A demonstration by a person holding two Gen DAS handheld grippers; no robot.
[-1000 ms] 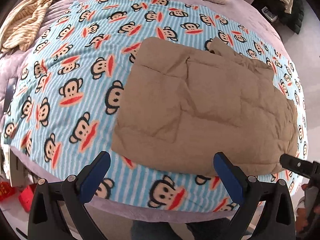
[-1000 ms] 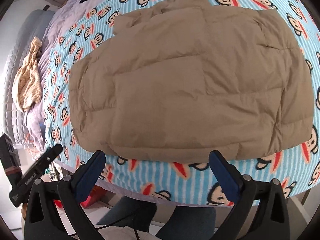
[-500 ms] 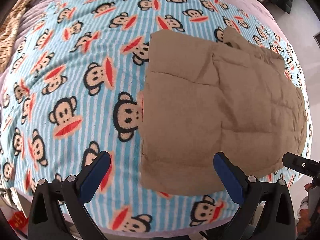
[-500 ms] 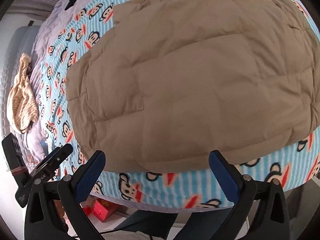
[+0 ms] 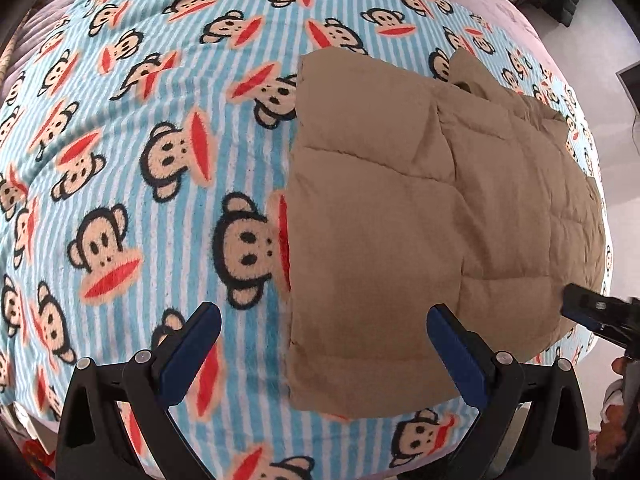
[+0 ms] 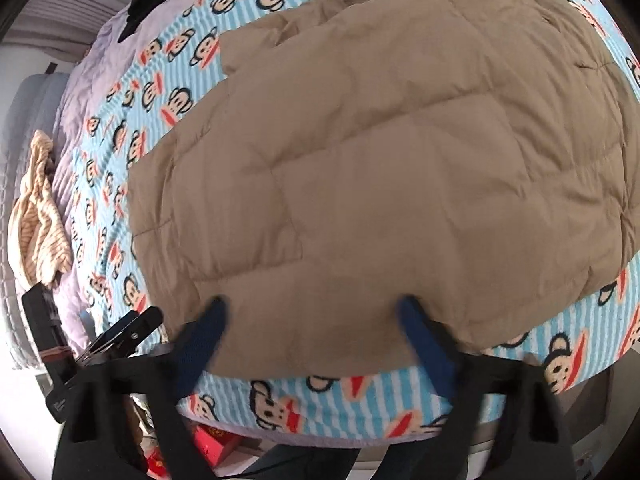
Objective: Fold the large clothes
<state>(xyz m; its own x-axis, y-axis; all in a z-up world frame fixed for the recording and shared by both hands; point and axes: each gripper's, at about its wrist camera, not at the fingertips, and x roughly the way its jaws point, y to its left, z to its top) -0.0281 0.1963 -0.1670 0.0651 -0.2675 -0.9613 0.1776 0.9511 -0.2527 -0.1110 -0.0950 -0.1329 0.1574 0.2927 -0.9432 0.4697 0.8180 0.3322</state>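
Left wrist: jacket (image 5: 420, 220) edge between spread fingers (image 5: 192, 344).

Tan quilted jacket (image 5: 420, 216); blue-white striped monkey-print blanket (image 5: 140, 152); claw pads (image 5: 192, 354) blue.

light: bright, even, soft daylight; source not visible
shadows: faint, soft patch on the tan quilted puffer jacket (image 6: 380, 168) near its lower hem, right view
glare: washed-out white at the far left edge, right view
blur: right gripper (image 6: 312, 320) blue padded fingers (image 6: 208, 332) smeared by motion; left gripper (image 5: 322, 332) sharp
distortion: strong fisheye bulge; blue striped monkey-print fleece blanket (image 5: 132, 152) curves at the edges
vignette: black corners, both views
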